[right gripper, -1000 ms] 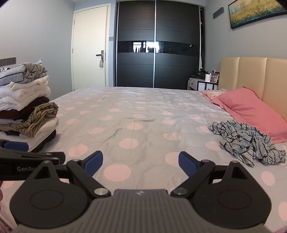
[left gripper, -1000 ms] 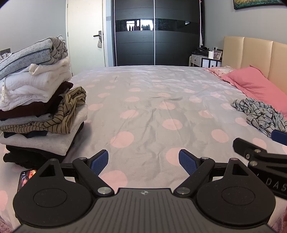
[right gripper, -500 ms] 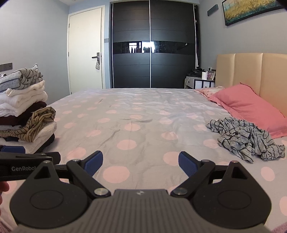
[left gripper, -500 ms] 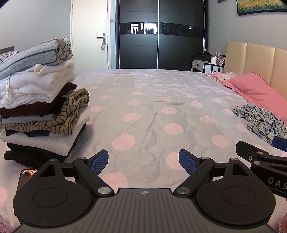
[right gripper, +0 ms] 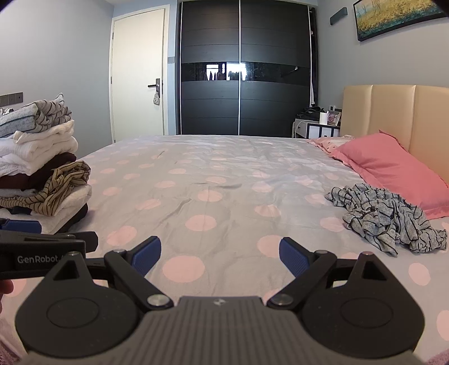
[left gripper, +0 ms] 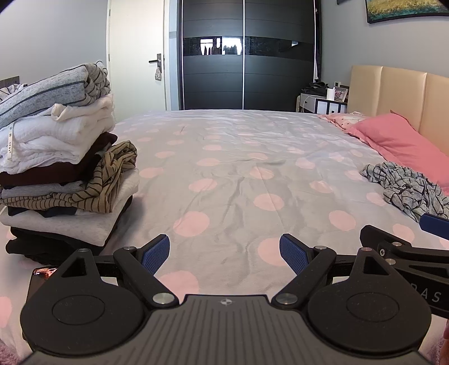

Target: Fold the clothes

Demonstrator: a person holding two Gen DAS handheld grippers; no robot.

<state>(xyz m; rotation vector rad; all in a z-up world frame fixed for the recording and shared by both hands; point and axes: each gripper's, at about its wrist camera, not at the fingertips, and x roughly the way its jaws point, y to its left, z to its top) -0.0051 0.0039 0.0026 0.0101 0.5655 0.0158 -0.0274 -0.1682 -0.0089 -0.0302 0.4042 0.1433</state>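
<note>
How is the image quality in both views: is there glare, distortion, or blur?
Left wrist view: sharp, soft daylight; the wardrobe's glossy band mirrors bright light; fisheye bows the painting at the edge. Right wrist view: same mirror glare on the wardrobe, corners vignetted black, crumpled garment in focus.

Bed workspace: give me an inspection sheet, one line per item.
Surface: polka-dot bedspread, lightly wrinkled.
Job's things: crumpled grey striped garment lying by the pink pillow; folded stack on the left.
Clutter: phone at the foot of the stack.
Grippers: left gripper and right gripper both open, empty, above the bed.
Cables: nothing seen.
Surroundings: dark wardrobe, door, nightstand, headboard.
</note>
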